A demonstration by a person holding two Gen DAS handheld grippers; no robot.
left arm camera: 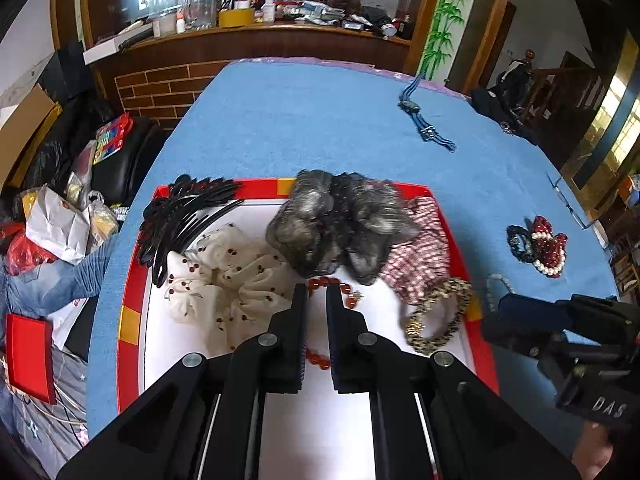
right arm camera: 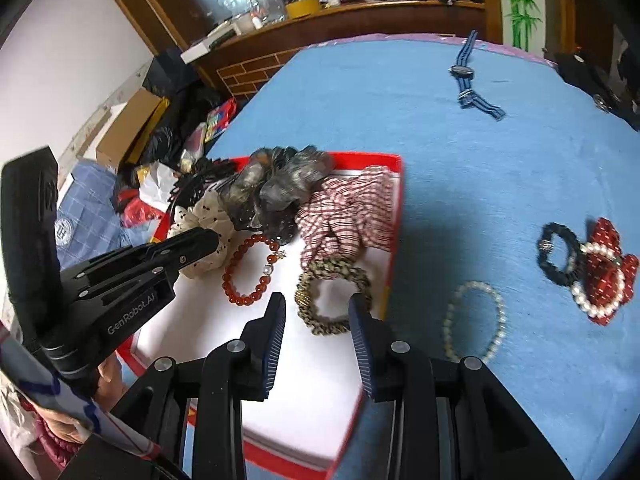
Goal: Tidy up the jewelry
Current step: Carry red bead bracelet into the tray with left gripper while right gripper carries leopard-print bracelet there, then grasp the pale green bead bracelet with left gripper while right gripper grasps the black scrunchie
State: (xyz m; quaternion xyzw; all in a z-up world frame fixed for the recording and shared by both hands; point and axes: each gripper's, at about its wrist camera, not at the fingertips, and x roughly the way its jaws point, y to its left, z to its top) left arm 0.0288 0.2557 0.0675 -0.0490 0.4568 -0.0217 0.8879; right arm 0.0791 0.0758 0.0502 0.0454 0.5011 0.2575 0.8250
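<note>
A red-rimmed white tray (left arm camera: 129,320) (right arm camera: 394,216) on the blue cloth holds a black comb (left arm camera: 180,216), a cherry-print scrunchie (left arm camera: 224,280), a grey scrunchie (left arm camera: 336,224) (right arm camera: 276,188), a checked scrunchie (left arm camera: 420,256) (right arm camera: 352,212), a leopard bracelet (left arm camera: 436,316) (right arm camera: 332,300) and a red bead bracelet (right arm camera: 250,274). My left gripper (left arm camera: 317,292) hovers over the red beads, jaws a narrow gap apart, empty. My right gripper (right arm camera: 317,304) is open above the leopard bracelet. On the cloth lie a pearl bracelet (right arm camera: 476,320), a black bracelet (right arm camera: 558,256) and a red pearl bow (right arm camera: 608,276) (left arm camera: 546,246).
A blue watch (left arm camera: 426,120) (right arm camera: 468,78) lies far back on the cloth (left arm camera: 304,128). Clutter, bags and boxes sit on the floor at the left (left arm camera: 60,220). A wooden counter (left arm camera: 260,36) with bottles stands behind the table.
</note>
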